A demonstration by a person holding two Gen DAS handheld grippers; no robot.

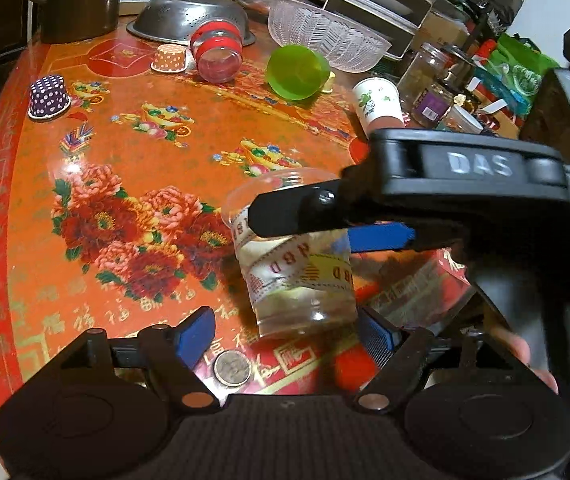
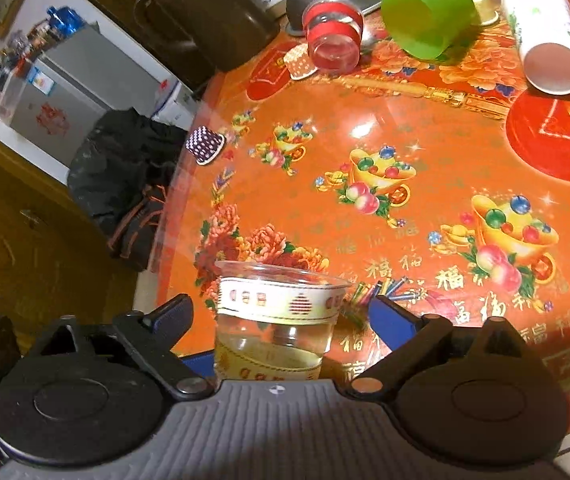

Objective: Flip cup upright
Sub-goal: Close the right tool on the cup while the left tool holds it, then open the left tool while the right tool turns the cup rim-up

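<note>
Right gripper (image 2: 281, 316) has its blue-padded fingers spread wide on either side of the clear plastic cup (image 2: 275, 316), and from its own camera they don't look like they're touching it. Cup is upright, mouth up, on the orange flowered tablecloth (image 2: 425, 128). From the left camera the right gripper's fingers sit at the cup (image 1: 297, 256), though contact is hard to call. Left gripper (image 1: 289, 334) is wide open too, holding nothing, a coin (image 1: 232, 368) lying between its fingers
</note>
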